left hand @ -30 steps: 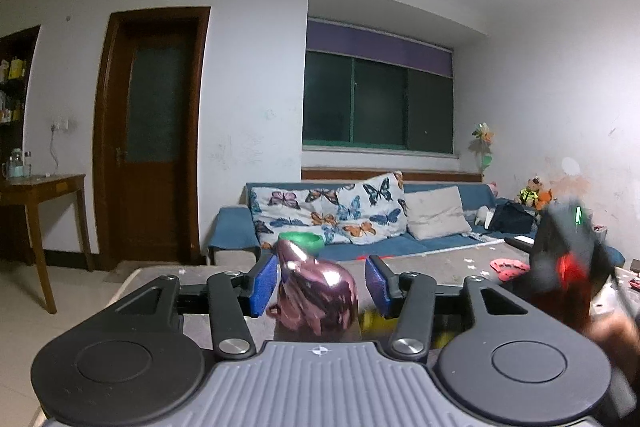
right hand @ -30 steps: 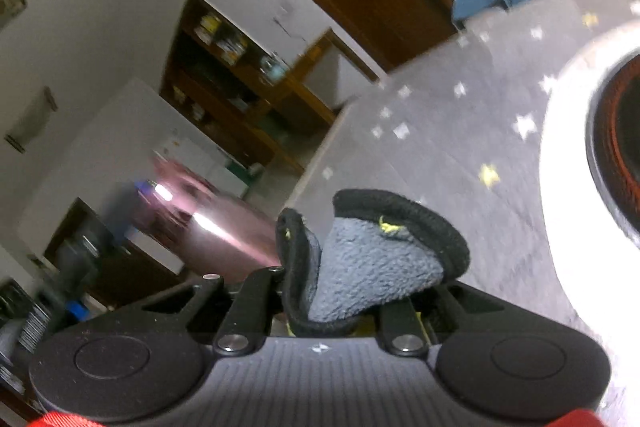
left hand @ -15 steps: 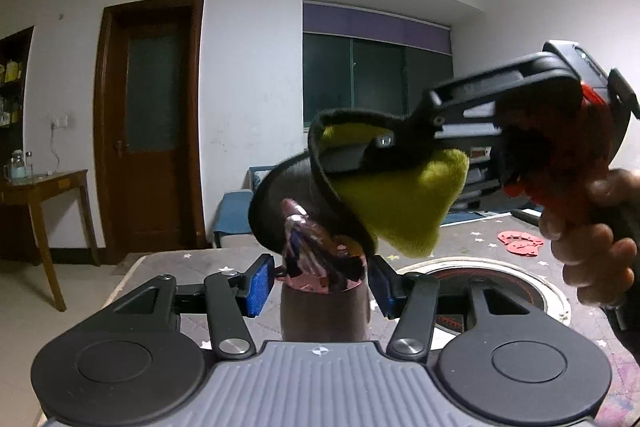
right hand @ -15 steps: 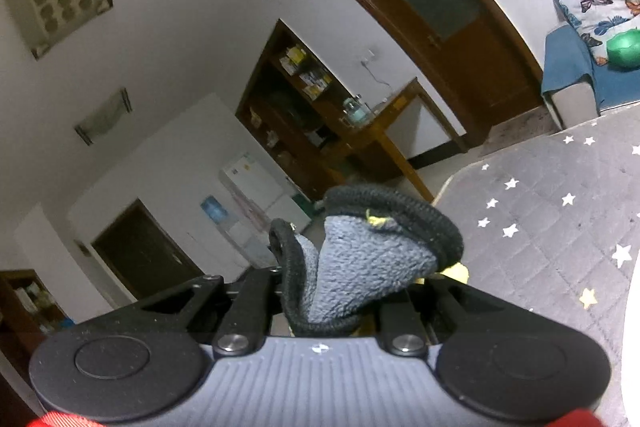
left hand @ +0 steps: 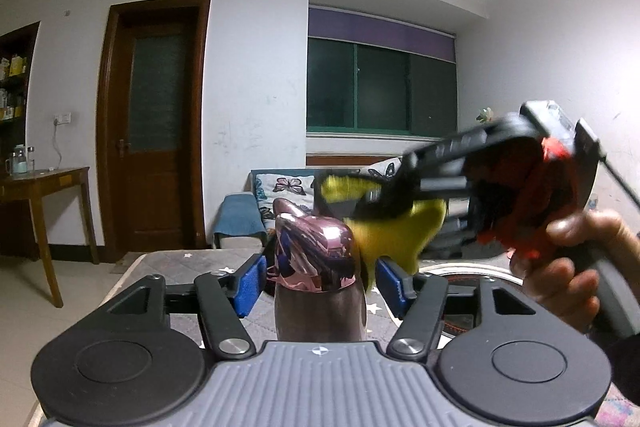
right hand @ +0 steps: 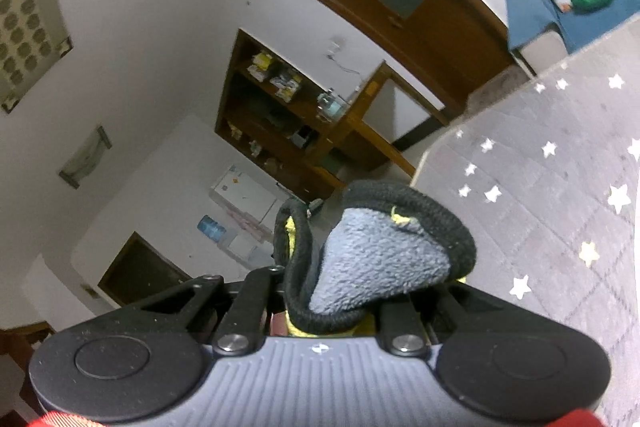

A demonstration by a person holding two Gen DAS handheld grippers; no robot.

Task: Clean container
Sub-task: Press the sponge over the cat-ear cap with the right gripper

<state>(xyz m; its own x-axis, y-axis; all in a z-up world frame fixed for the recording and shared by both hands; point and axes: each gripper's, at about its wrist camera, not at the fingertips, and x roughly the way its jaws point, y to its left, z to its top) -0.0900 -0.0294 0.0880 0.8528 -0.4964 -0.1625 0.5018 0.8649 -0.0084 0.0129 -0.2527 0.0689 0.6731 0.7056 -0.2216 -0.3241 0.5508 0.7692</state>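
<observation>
Left gripper [left hand: 318, 281] still clamps the pink container [left hand: 320, 283], frame centre. Right gripper [right hand: 362, 301], jaws pinching the cloth [right hand: 376, 263], has dropped from above the lid to its right side, blurred.

Shiny pink-mauve metal on the container [left hand: 316, 259], with a duller brown body below. Blue pads [left hand: 250, 283] flank it. The cloth [left hand: 394, 235] shows bright yellow here, and grey fleece with black edging in the right wrist view. Grey table cover [right hand: 560, 195], scattered white and yellow stars. Butterfly-print cushion [left hand: 286, 187] behind.
</observation>
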